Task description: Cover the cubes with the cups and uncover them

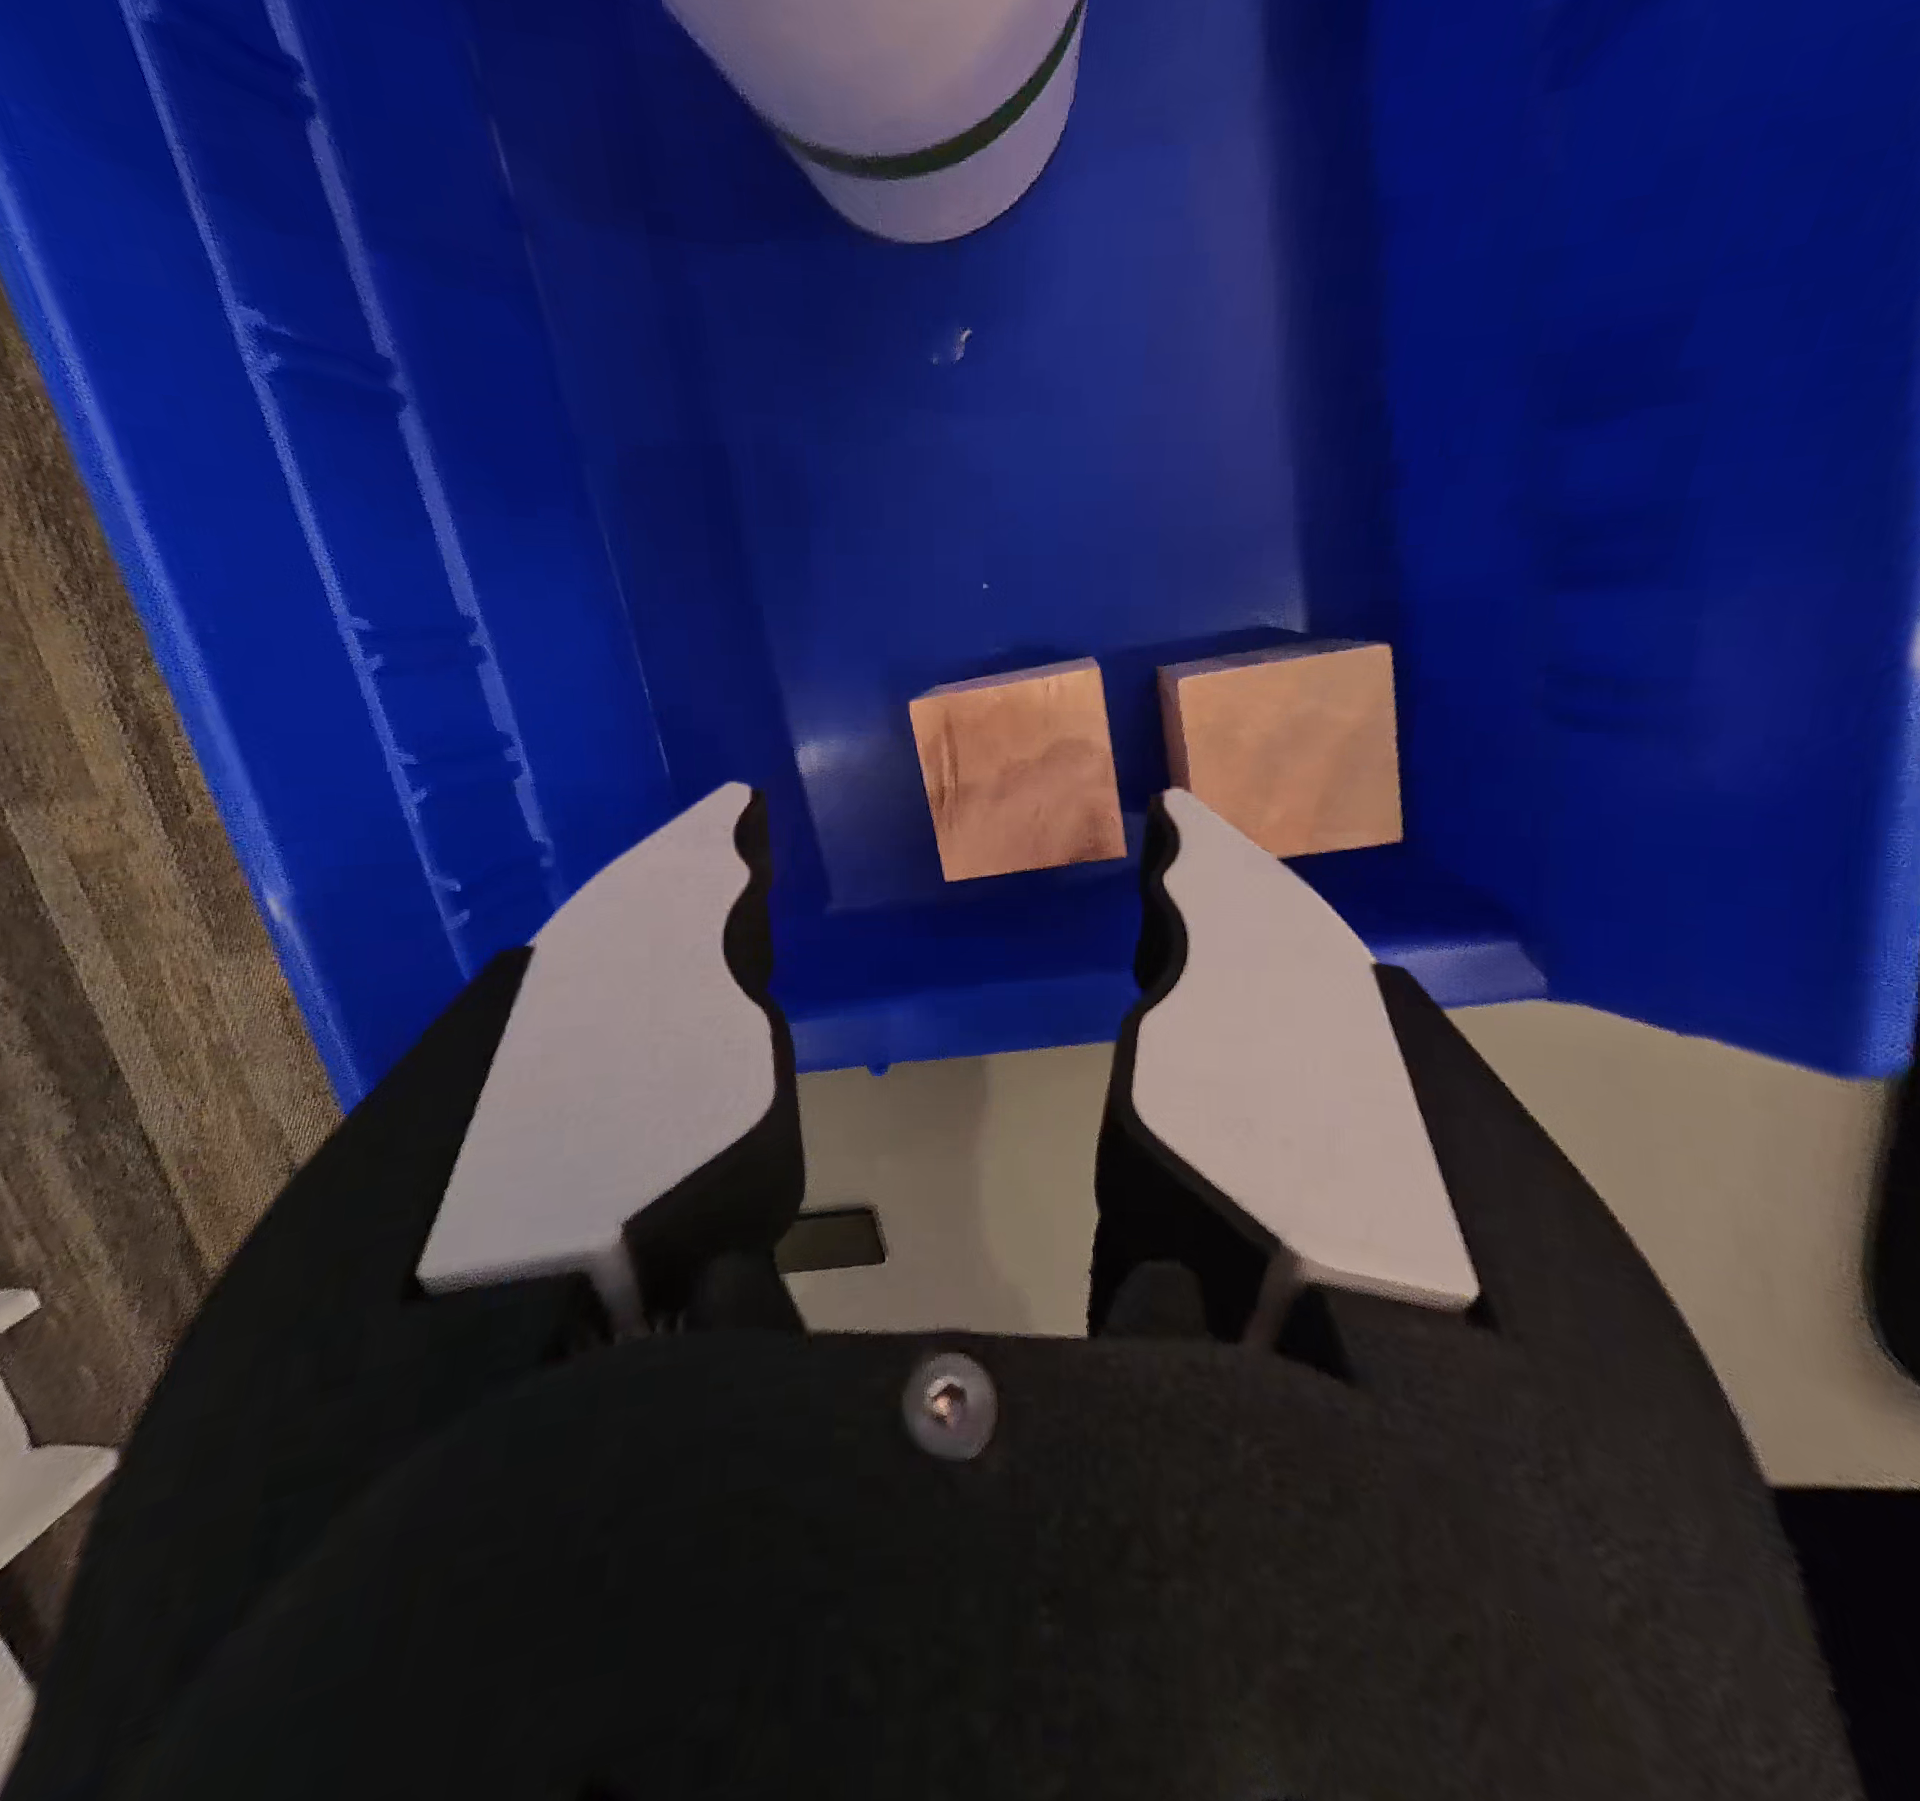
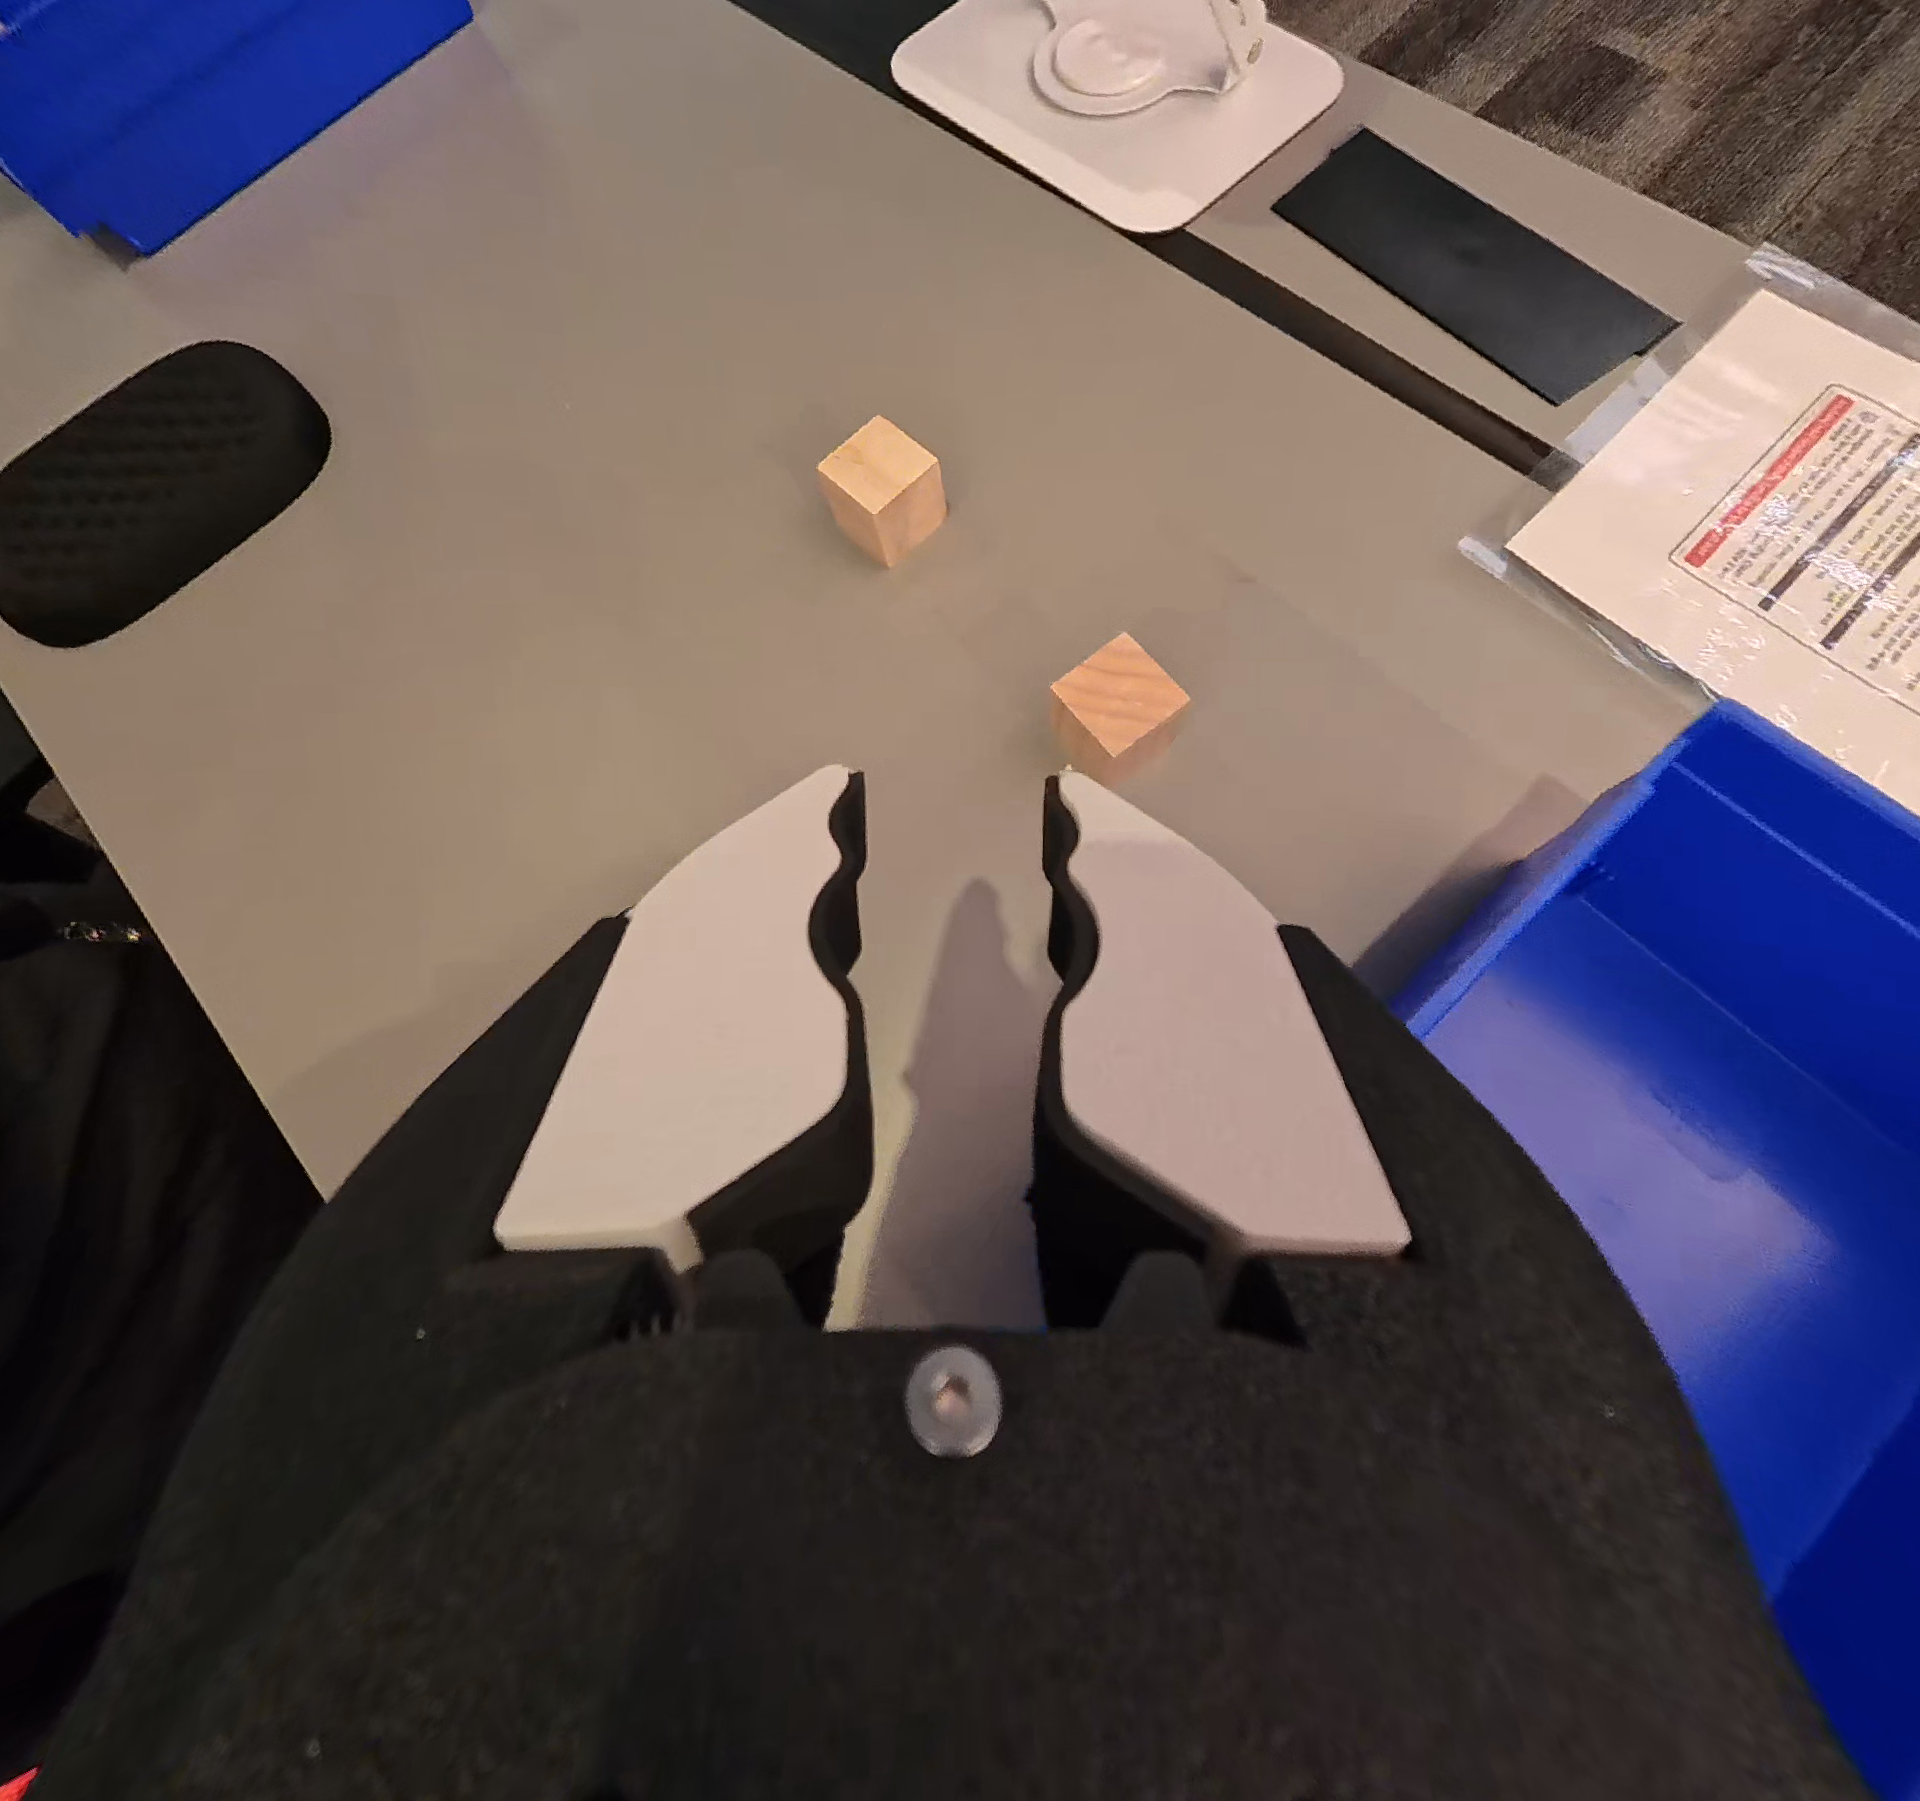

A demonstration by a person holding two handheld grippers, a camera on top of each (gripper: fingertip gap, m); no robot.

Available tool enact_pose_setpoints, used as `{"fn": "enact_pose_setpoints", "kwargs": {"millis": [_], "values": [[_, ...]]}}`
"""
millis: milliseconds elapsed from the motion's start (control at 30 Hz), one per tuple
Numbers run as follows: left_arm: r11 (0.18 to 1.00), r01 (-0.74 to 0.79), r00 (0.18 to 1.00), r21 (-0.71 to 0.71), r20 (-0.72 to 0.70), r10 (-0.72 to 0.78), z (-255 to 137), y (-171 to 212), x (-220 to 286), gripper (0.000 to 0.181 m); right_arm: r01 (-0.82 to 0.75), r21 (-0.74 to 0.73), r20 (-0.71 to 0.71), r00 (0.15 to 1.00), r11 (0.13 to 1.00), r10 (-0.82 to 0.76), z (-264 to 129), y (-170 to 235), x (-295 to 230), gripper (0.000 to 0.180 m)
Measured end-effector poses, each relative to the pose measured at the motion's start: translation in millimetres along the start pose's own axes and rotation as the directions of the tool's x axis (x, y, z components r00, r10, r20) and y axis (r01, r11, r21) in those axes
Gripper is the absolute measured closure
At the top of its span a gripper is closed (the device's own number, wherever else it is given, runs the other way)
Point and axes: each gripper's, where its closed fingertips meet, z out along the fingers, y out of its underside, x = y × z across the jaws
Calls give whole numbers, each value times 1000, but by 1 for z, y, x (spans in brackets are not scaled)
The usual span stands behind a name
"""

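Left hand-held gripper (image 1: 951,816) gapes over blue bin (image 1: 1039,452).

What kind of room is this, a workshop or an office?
Probably an office-like lab: a grey table with blue plastic bins, a white stand and a laminated sheet, over grey carpet.

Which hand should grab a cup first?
Probably the left. The left gripper is open over the blue bin holding a white cup. The right gripper, also open, faces only cubes on the table.
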Motion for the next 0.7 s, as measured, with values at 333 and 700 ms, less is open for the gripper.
{"fn": "enact_pose_setpoints", "kwargs": {"millis": [333,700], "values": [[989,119,990,-87,-59,-125,19,2,2,97,0,-10,-25,1000,1000,-1,-9,5,-1,148],[984,107,993,-140,-30,-112,31,11,0,106,-19,-25,-20,1000,999,19,-6,17,8,148]]}}
